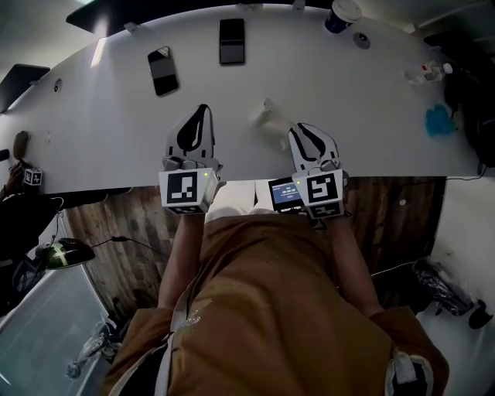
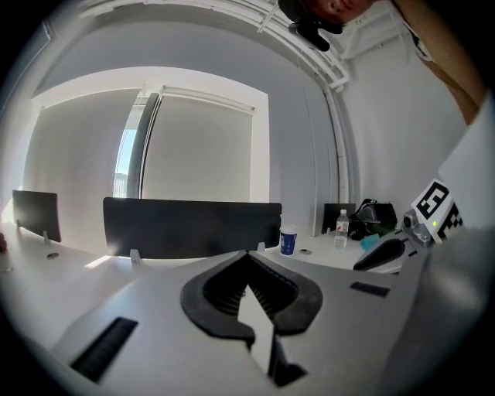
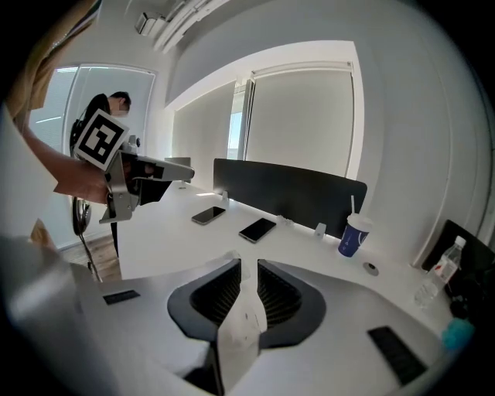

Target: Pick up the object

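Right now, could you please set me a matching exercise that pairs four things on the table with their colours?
Things:
1. cup
2. tilted phone
3. bottle
4. crumpled cloth

Colours:
A. clear
B. teal
C. dark blue with a white lid
D. black

Pairs: 1-C, 2-D, 3-A, 4-B
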